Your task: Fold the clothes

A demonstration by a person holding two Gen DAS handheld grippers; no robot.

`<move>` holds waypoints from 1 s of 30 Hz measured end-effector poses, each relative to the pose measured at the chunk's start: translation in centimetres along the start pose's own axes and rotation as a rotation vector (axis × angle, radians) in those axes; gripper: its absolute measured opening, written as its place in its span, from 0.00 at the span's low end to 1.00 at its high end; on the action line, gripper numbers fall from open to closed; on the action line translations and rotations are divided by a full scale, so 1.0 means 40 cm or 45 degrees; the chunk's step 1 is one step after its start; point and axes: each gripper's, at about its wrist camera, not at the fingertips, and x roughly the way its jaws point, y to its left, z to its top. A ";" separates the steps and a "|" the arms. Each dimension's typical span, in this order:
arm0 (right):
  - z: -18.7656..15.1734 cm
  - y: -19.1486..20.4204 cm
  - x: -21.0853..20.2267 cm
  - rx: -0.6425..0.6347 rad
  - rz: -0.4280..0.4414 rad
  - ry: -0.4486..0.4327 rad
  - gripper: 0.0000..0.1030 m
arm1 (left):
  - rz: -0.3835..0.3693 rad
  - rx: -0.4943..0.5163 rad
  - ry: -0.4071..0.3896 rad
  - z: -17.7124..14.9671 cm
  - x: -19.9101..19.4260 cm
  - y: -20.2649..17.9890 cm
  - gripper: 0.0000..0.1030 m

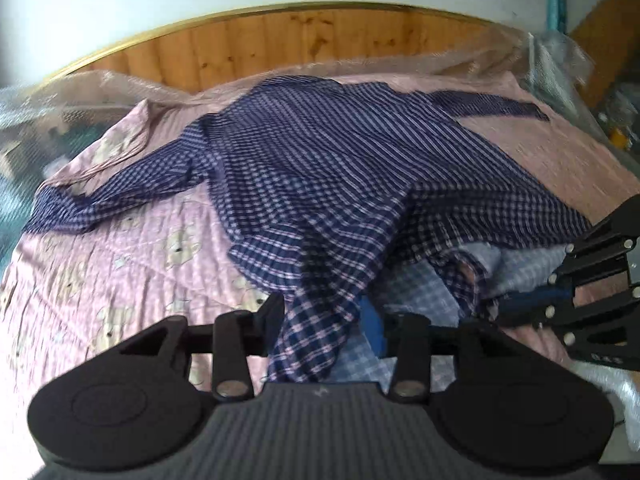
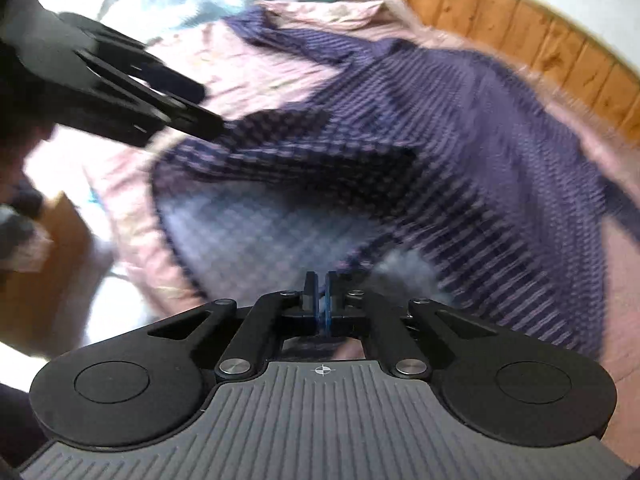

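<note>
Navy plaid shirt (image 1: 320,168) with thin pink and white lines, spread across the pink quilted bedspread (image 1: 120,272), collar end toward the wooden headboard (image 1: 280,44), one sleeve trailing to the bed's left edge, the other reaching toward the far right corner. Hem lifted off the bed at the near edge, paler checked inside face showing underneath. Fabric wrinkled, draped in a ridge down the middle.

Left gripper (image 1: 324,320) with jaws apart, a hanging fold of hem between them; contact with the pads not clear, one blue pad partly hidden by cloth. Right gripper (image 2: 321,300) with jaws pressed together at the lifted hem (image 2: 280,232); whether cloth sits between the blue pads cannot be told from its own view. Same gripper in the left view at the right edge, cut off, tips (image 1: 496,307) buried in bunched fabric.

Right view heavily blurred, plaid smeared. Clear plastic sheeting (image 1: 80,92) bunched along the headboard and bed sides, items beyond it too blurred to name. Cardboard box (image 2: 44,248) at the left, contents not visible.
</note>
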 end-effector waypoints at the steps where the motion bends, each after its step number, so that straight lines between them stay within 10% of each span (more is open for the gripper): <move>1: -0.008 -0.001 0.000 0.026 0.049 0.011 0.00 | 0.003 0.032 0.010 -0.002 0.010 -0.011 0.41; 7: -0.118 0.022 -0.002 -0.203 -0.165 -0.034 0.46 | -0.017 0.103 0.035 -0.007 0.037 -0.050 0.41; 15: -0.170 0.005 0.042 -0.450 -0.269 0.031 0.39 | -0.508 -0.080 0.120 0.018 0.104 -0.115 0.42; 23: -0.194 -0.057 0.022 -0.304 -0.190 0.060 0.25 | -0.444 -0.254 0.298 0.017 0.253 -0.151 0.09; 25: -0.194 -0.069 0.012 -0.291 -0.147 0.067 0.00 | -0.540 -0.358 0.361 0.021 0.245 -0.121 0.08; 30: -0.191 -0.090 -0.079 -0.282 -0.027 0.087 0.00 | -0.722 -0.631 0.561 -0.027 0.239 -0.054 0.05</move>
